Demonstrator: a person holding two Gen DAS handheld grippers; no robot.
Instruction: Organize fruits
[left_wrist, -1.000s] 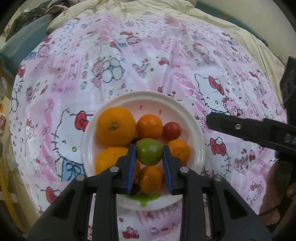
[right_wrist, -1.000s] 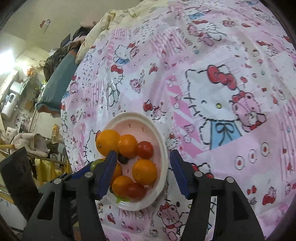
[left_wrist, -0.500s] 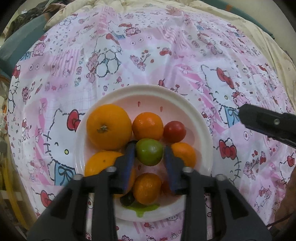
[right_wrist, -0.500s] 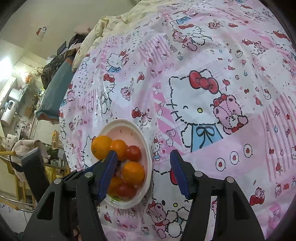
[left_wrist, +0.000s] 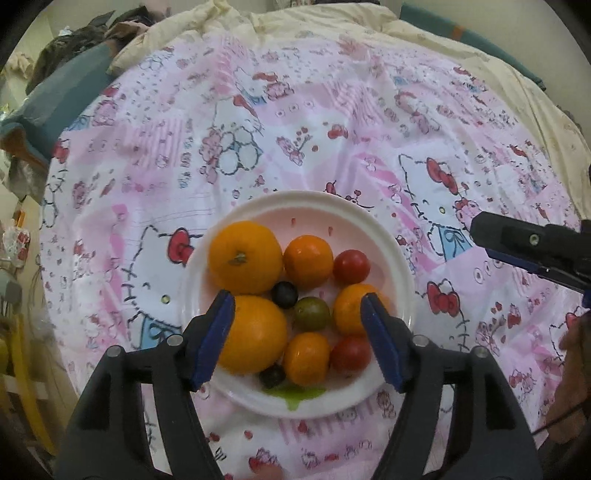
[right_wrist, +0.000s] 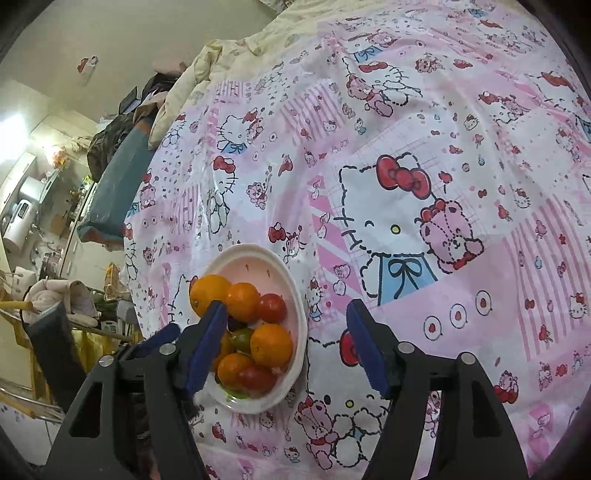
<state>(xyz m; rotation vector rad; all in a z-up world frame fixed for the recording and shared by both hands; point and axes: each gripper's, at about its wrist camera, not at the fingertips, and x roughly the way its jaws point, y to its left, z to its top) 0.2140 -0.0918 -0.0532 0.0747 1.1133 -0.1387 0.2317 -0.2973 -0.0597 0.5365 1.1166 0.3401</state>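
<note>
- The left gripper (left_wrist: 297, 325) had its jaws apart above the white plate (left_wrist: 391, 243); they had just been opening, and nothing was pressed between the blue pads.
- One second earlier these pads were clamped on the green fruit (left_wrist: 312, 314). Now it lay free near the middle of the plate, in the gap between the pads but touching neither.
- Around the green fruit: a dark round fruit (left_wrist: 284, 294) at 10 o'clock, a small orange (left_wrist: 351, 308) at 3 o'clock, another small orange (left_wrist: 306, 358) at 6 o'clock, and a big orange (left_wrist: 255, 334) at 9 o'clock.
- The right gripper (right_wrist: 286, 345) also stood open, its jaws having just widened, with nothing held.
- In the right wrist view the plate (right_wrist: 295, 295) lay behind the left blue pad, at 9 o'clock from the gap; earlier it filled more of the gap.
- The plate sat on a pink cartoon-cat bedsheet (left_wrist: 295, 122).
- In the left wrist view the right gripper's finger showed at 3 o'clock, clear of the plate.
</note>
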